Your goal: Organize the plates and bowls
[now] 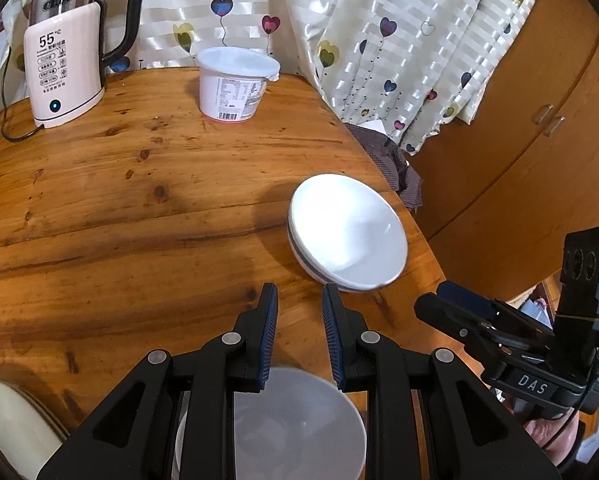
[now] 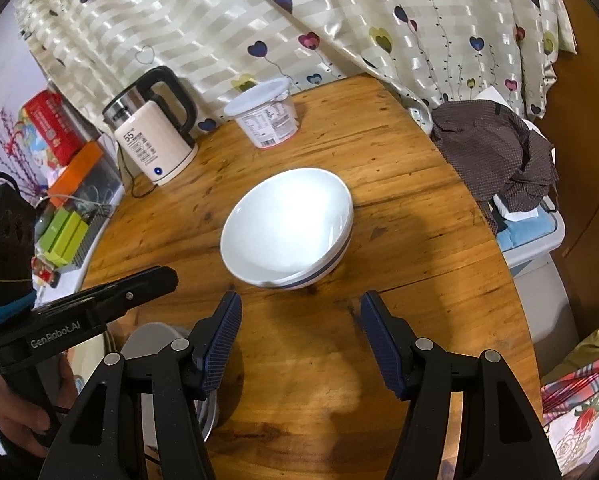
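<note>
Two white bowls [image 2: 287,224] stacked on the counter [image 2: 379,360]. One grey bowl [image 1: 295,424] nearer. One cream plate [image 1: 11,428]. One kettle [image 1: 65,64]. One lidded tub [image 1: 235,82]. Two claws: left claw [image 1: 299,312], right claw [image 2: 301,320].

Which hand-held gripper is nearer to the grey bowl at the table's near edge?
Left. The left hand-held gripper hangs directly over the grey bowl, its jaws slightly apart and empty. The right hand-held gripper is off to the bowl's side, open, facing the white bowl.
</note>
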